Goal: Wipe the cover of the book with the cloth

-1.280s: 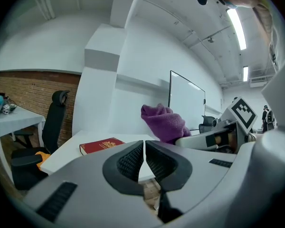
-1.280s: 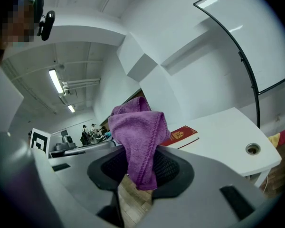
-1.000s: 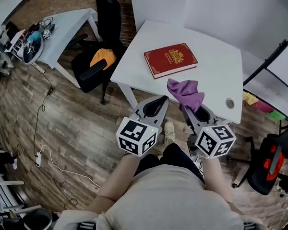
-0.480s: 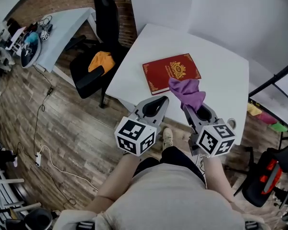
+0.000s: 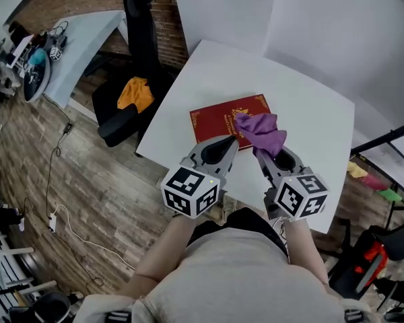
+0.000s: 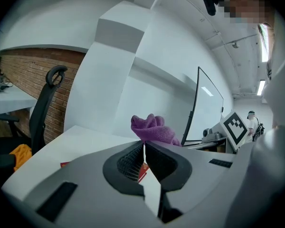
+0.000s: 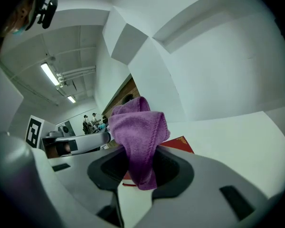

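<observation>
A red book [image 5: 219, 118] with a gold emblem lies flat on the white table [image 5: 310, 113], near its front edge. My right gripper [image 5: 259, 150] is shut on a purple cloth [image 5: 259, 132], whose bunched end hangs over the book's right part; the cloth [image 7: 137, 137] fills the jaws in the right gripper view, with the book [image 7: 181, 144] just beyond. My left gripper [image 5: 223, 145] hovers at the book's near edge with its jaws shut and nothing between them. In the left gripper view the cloth [image 6: 152, 129] shows past the left gripper [image 6: 143, 152].
A black office chair [image 5: 131, 79] with an orange cloth [image 5: 135, 91] on its seat stands left of the table. A second, cluttered table [image 5: 67, 42] is at the far left. Cables [image 5: 60, 180] trail over the wooden floor. Another chair [image 5: 370, 261] is at the lower right.
Both grippers have moved forward toward the table together. The cloth now hangs over the book instead of short of the table edge. Both jaws are as they were.
</observation>
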